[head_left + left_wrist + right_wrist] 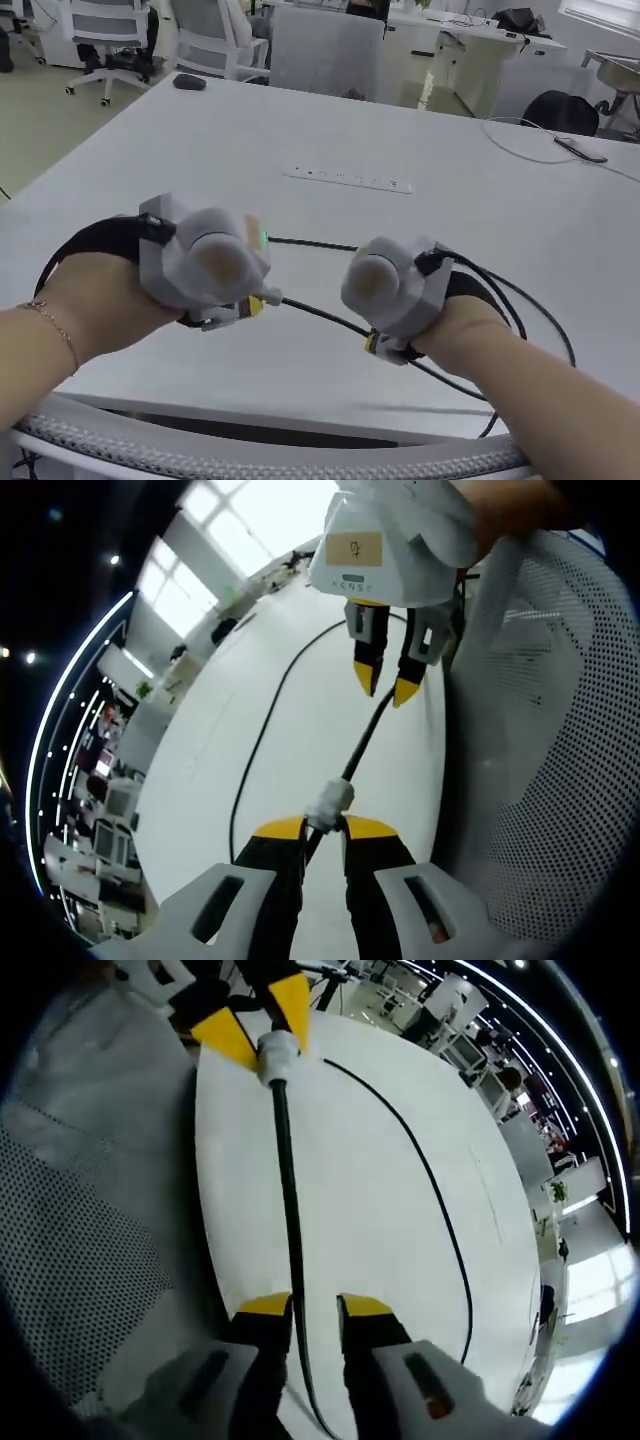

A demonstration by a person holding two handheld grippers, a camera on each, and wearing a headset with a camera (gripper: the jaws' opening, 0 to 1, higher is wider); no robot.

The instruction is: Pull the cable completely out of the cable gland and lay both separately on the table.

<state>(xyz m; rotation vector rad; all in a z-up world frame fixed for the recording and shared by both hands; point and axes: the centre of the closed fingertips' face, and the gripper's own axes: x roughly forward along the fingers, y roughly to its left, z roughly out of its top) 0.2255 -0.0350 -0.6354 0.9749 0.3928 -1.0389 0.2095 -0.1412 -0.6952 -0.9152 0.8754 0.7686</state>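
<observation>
Left tongs (325,828) clamped on the small white plastic cable gland (328,801), anchoring it over the white table (190,760). Thin black cable (287,1160) runs straight from the gland between the right tongs (315,1308); cannot tell if they pinch it. Opposed hold suits pulling apart. Cable not yet out.

R gripper (315,1308) jaws apart, black cable (288,1190) between them. L gripper (262,1025) clamps white cable gland (277,1058) above white table (390,1260).

Two claws (322,825) (385,688), one cable (265,720), one cable gland (328,800), one table (400,130)
</observation>
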